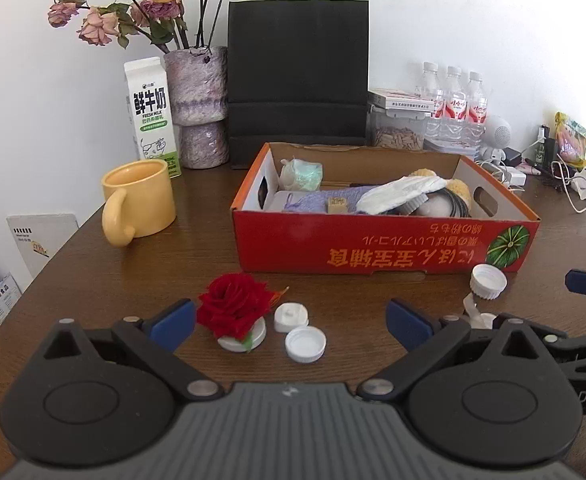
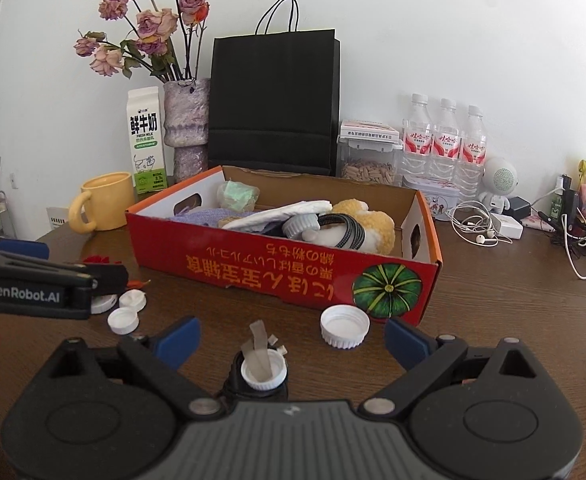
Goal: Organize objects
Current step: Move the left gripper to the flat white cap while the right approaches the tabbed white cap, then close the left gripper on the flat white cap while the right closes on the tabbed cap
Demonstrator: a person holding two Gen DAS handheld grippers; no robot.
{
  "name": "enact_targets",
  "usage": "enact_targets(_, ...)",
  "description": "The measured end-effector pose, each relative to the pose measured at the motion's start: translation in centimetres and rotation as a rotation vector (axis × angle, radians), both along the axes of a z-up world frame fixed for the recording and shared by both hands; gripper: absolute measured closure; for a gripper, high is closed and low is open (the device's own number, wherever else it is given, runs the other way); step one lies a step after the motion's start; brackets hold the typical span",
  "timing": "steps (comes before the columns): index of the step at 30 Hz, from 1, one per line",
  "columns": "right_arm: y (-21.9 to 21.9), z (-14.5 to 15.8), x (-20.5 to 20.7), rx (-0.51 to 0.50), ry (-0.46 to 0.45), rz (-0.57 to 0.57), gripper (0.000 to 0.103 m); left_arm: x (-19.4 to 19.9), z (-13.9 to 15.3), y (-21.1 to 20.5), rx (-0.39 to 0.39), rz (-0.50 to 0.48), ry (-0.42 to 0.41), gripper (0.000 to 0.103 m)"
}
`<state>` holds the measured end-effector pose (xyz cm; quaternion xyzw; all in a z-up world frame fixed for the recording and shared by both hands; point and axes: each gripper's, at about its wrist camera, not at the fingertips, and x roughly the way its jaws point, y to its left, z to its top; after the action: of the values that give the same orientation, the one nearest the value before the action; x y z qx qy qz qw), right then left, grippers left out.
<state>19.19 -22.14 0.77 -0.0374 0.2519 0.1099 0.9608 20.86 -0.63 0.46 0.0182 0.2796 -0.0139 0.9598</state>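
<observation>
My left gripper [image 1: 289,326] is open just above the brown table. Between its blue fingertips lie a red rose [image 1: 233,310] on a white lid, a small white stopper [image 1: 291,317] and a white cap [image 1: 305,344]. My right gripper [image 2: 293,338] is open too. A small dark bottle [image 2: 263,374] with a white open neck and a paper strip sticking out stands between its fingers, touched by neither. A larger white cap [image 2: 345,326] lies just beyond, against the red cardboard box [image 2: 277,276]. That box [image 1: 385,242] holds cloths, a brush, a cable and a plush item.
A yellow mug [image 1: 139,202], a milk carton [image 1: 151,116], a vase of dried roses [image 1: 197,108] and a black paper bag [image 1: 297,76] stand behind the box. Water bottles [image 2: 445,140], a seed container, earphones [image 2: 477,228] and chargers crowd the right. The left gripper's body [image 2: 33,280] reaches in at the left.
</observation>
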Motion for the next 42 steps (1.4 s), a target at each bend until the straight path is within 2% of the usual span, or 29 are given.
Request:
enact_targets(10,0.7,-0.5,-1.2,-0.016,0.015,0.021,0.012,-1.2,-1.1,2.4,0.003,0.035,0.031,0.0)
enact_targets(18,1.3,-0.9,-0.6,-0.025,0.027,0.027,0.014,-0.5,-2.0,3.6,-0.006,0.048,0.057,0.0)
enact_targets(21,1.5,-1.2,0.0,-0.024,0.036,0.033,0.022,0.1,-2.2,4.1,-0.01,0.058,0.063,0.0)
enact_targets(24,1.8,-1.5,0.6,-0.026,0.045,0.034,0.023,0.7,-2.4,4.6,-0.011,0.067,0.067,0.0)
enact_targets(27,1.9,-1.8,1.2,-0.023,0.056,0.041,0.031,1.5,-2.5,5.0,-0.012,0.076,0.07,0.0)
enact_targets(34,2.2,-2.2,2.4,-0.018,0.067,0.048,0.042,2.7,-2.8,5.3,-0.028,0.078,0.079,0.0)
enact_targets(36,2.2,-2.3,2.7,-0.018,0.072,0.052,0.043,2.8,-2.9,5.1,-0.025,0.071,0.081,0.0)
enact_targets(40,2.2,-2.8,3.1,-0.011,0.091,0.059,0.053,2.2,-2.7,4.4,-0.031,0.061,0.064,0.0)
enact_targets(42,2.1,-2.9,3.2,-0.006,0.096,0.061,0.055,1.6,-2.4,3.8,-0.031,0.041,0.056,0.0)
